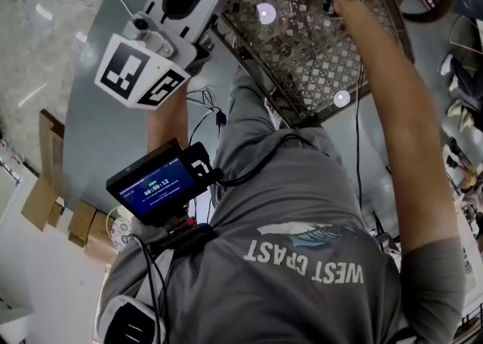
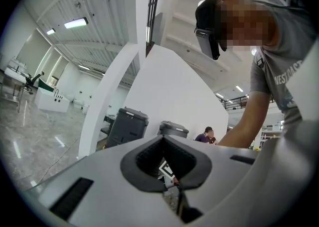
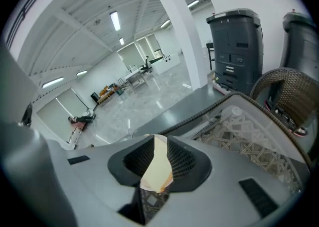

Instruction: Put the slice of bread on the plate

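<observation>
While your right gripper point(image 3: 157, 157) clamps the slice of bread point(image 3: 158, 169) edge-on between its jaws, the slice hangs in the air, clear of any surface. The woven-pattern table point(image 3: 249, 139) shows beyond and below it. Your left gripper point(image 2: 167, 165) has its jaws drawn close together with nothing in them. In the head view it sits just beside the table's near-left edge.
</observation>
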{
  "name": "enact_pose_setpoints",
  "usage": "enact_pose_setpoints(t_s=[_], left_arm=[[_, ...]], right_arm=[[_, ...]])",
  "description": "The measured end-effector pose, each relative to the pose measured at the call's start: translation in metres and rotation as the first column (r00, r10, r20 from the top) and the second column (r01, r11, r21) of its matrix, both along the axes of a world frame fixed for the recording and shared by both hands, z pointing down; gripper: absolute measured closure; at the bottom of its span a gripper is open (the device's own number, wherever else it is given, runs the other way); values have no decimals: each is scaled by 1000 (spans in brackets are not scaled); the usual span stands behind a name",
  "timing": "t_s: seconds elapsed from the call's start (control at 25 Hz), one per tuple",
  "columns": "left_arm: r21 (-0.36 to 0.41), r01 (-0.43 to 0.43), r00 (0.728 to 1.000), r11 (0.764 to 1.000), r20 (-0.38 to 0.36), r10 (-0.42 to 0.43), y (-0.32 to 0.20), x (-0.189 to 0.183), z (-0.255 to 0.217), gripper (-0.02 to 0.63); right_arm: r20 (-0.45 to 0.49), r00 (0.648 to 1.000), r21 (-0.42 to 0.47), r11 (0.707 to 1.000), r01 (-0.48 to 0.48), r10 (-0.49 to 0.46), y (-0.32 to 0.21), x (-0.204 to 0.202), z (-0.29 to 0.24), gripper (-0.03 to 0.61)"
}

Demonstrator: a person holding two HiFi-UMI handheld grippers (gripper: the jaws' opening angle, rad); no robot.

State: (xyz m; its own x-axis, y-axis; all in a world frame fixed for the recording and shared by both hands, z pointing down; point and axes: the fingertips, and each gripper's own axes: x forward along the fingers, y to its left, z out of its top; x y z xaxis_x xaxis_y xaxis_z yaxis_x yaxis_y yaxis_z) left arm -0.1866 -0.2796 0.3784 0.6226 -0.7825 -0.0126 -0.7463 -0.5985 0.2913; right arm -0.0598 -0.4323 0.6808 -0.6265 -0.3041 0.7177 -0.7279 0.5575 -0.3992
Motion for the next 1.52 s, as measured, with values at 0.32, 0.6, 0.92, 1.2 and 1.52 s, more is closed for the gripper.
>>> enact_pose_setpoints(t_s=[0.32, 0.6, 0.92, 1.2, 1.52], left_arm=[[46, -34, 999, 998, 34, 33, 5, 27, -34, 607], [112, -67, 994, 991, 91, 57, 11, 46, -73, 607], [221, -103, 984, 970, 163, 68, 25, 72, -136, 607], [308, -131, 976, 942, 209, 67, 48, 94, -184, 607], [390, -152, 966, 908, 252, 54, 69, 120, -231, 607]], right_arm=[[217, 973, 150, 987, 50, -82, 23, -17, -114, 555], [372, 911, 382, 924, 24, -178, 54, -13, -258, 565], [318, 874, 689, 722, 54, -369, 123, 7, -419, 566], [290, 858, 796, 605, 29, -423, 177, 40, -494, 571], [179, 914, 821, 567, 65, -364, 205, 77, -538, 572]])
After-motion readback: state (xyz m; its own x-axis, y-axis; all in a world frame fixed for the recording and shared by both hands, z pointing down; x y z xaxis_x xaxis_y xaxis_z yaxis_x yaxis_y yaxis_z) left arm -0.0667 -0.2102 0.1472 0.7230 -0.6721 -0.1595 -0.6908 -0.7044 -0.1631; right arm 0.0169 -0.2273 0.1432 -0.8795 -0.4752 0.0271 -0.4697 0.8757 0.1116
